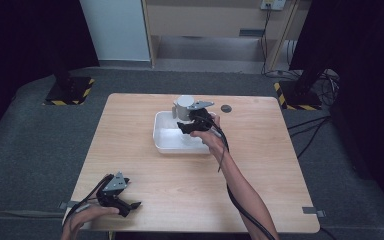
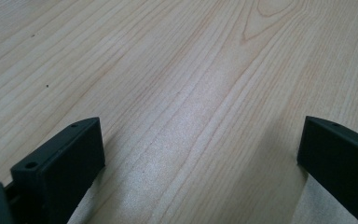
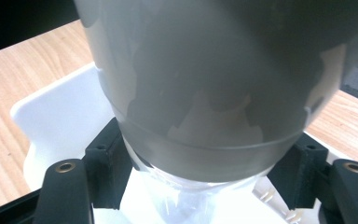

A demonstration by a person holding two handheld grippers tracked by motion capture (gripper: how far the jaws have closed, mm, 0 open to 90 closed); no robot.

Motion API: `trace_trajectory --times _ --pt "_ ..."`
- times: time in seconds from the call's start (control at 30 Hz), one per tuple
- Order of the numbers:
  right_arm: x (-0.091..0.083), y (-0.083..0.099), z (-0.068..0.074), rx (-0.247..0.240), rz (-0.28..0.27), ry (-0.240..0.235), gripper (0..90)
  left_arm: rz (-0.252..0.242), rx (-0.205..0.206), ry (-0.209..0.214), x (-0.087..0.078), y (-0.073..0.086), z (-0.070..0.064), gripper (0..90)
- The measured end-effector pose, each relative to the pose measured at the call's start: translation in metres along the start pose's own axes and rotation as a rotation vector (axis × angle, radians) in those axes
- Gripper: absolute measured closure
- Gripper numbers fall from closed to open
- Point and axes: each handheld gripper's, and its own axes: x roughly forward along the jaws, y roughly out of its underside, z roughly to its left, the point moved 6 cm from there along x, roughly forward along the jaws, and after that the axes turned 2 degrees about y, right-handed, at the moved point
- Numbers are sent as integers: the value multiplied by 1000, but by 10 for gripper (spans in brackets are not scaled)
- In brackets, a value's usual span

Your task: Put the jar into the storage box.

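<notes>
The grey cup [image 1: 184, 106] stands at the far edge of the white tray [image 1: 163, 140], which sits a little beyond the middle of the wooden table [image 1: 260, 170]. In the right gripper view the grey cup [image 3: 214, 84] looms close, a smooth rounded wall with a seam line low on its body and something clear and glossy beneath it, perhaps a transparent base or liquid; I cannot tell which. The right gripper [image 1: 192, 122] reaches over the tray, and its two black jaws sit on either side of the cup's lower part, pinching it or very nearly so; the pads look to be touching the wall.

The left gripper [image 1: 122, 202] rests at the near left corner of the table, well apart from the tray, its jaws spread wide over bare wood grain with nothing between them.

By my judgement the cup is rigid plastic, light unless filled, and its sheen suggests a slippery surface. The curved wall gives the flat pads little contact, so a hold low down near the seam, where the body is widest and the line offers some purchase, seems safest. A tilted lift could let it rotate or slide out of the jaws. The tray looks thin and light too, so it may shift if the cup drags on its rim
</notes>
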Motion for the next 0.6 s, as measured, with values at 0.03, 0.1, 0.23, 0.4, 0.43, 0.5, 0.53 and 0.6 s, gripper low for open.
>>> trace_trajectory --times 0.03,0.1,0.23,0.4,0.43,0.5,0.53,0.6 --pt "1 0 0 7 -1 1 308 0 0 0 0 0 0 0" --pt "3 1 -1 8 -4 6 308 0 0 0 0 0 0 0" --pt "8 6 -1 26 6 6 308 2 2 1 0 0 0 0" --pt "13 13 -2 26 18 10 308 -1 0 -1 0 0 0 0" --pt "14 14 -3 33 18 10 308 -2 -2 0 0 0 0 0" --pt "16 16 -4 28 13 15 308 1 1 0 0 0 0 0" --pt "17 17 -3 35 16 14 308 2 2 0 0 0 0 0" --pt "17 17 -4 35 6 13 308 2 1 0 0 0 0 0"
